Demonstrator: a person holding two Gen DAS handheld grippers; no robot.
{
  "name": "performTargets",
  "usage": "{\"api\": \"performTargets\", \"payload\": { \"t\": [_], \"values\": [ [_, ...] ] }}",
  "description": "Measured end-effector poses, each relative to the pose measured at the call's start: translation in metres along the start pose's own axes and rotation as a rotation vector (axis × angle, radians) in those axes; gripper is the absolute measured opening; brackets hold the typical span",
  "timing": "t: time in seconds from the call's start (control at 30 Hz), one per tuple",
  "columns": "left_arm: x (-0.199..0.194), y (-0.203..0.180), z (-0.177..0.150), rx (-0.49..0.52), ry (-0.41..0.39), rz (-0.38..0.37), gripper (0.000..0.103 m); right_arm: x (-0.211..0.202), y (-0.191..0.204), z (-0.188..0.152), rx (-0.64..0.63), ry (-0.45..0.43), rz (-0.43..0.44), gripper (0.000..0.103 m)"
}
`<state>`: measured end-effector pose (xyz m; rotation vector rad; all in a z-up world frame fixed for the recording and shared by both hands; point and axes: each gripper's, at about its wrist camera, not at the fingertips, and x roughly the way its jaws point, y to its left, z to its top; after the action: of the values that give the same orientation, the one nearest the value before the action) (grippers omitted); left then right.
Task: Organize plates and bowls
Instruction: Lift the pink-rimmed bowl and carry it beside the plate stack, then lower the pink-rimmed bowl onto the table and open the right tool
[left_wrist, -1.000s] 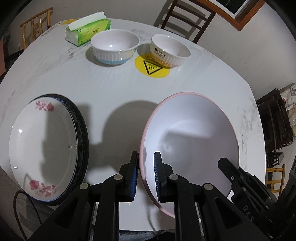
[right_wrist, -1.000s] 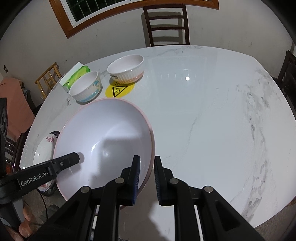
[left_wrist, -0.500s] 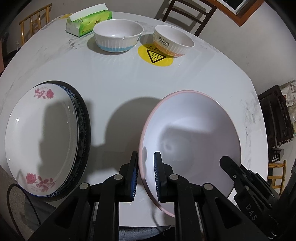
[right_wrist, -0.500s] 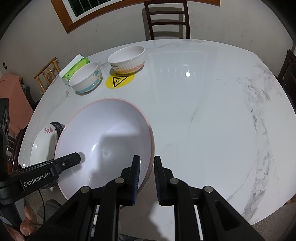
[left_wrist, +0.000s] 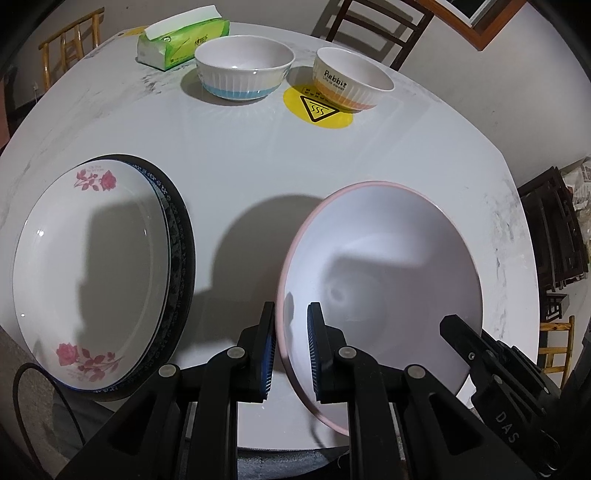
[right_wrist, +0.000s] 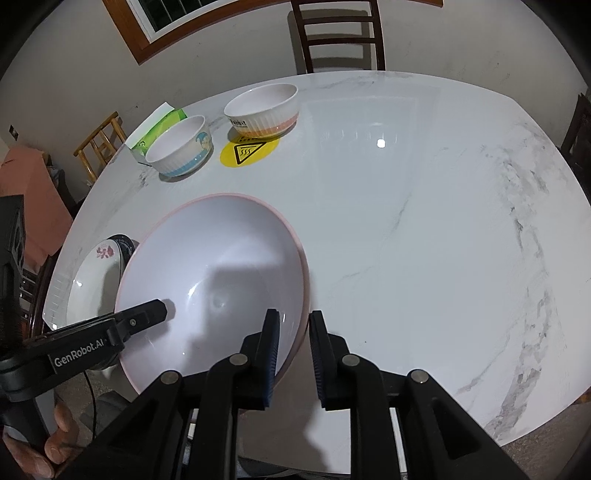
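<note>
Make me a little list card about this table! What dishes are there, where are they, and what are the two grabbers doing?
big bowl: pink-rimmed bowl, near table edge
left gripper: straddling the bowl's left rim
right gripper: straddling the bowl's right rim
plates: rose plate stacked on dark-rimmed plate, left of the bowl
small bowls: blue-banded bowl and Rabbit bowl, far side
also: tissue pack, yellow sticker

The round white marble-look worktop is showing a smooth, polished face with grey veining, mirroring a lamp. The large pink-rimmed white bowl is gleaming like glazed ceramic, though it could be melamine. The ribbed white bowl with a blue band and the rose-printed white plate are looking glossy. The green tissue pack is wearing shiny plastic film. The left hand-held gripper is showing matt black plastic with ridged blue pads.
</note>
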<state>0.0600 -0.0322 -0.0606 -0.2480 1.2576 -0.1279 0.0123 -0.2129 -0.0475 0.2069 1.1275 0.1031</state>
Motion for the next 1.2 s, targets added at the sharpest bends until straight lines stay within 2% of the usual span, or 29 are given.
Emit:
{"api": "performTargets", "payload": {
  "t": [0.13, 0.43, 0.5, 0.83, 1.2],
  "values": [
    [0.000, 0.000, 0.000, 0.006, -0.004, 0.002, 0.013, 0.000, -0.001, 0.000, -0.003, 0.001, 0.004, 0.018],
    [-0.004, -0.001, 0.002, 0.012, -0.033, 0.015, 0.026, -0.003, -0.001, 0.002, 0.003, -0.004, 0.008, 0.020],
    [-0.006, 0.001, 0.003, 0.007, -0.040, 0.018, 0.039, -0.003, 0.000, 0.002, 0.000, -0.006, 0.008, 0.020],
    [-0.016, 0.006, 0.006, 0.015, -0.079, 0.029, 0.046, -0.015, 0.001, 0.012, 0.002, -0.053, 0.007, 0.026],
    [-0.025, 0.008, 0.012, 0.021, -0.107, 0.040, 0.054, -0.021, 0.000, 0.023, -0.002, -0.079, 0.001, 0.026]
  ]
}}
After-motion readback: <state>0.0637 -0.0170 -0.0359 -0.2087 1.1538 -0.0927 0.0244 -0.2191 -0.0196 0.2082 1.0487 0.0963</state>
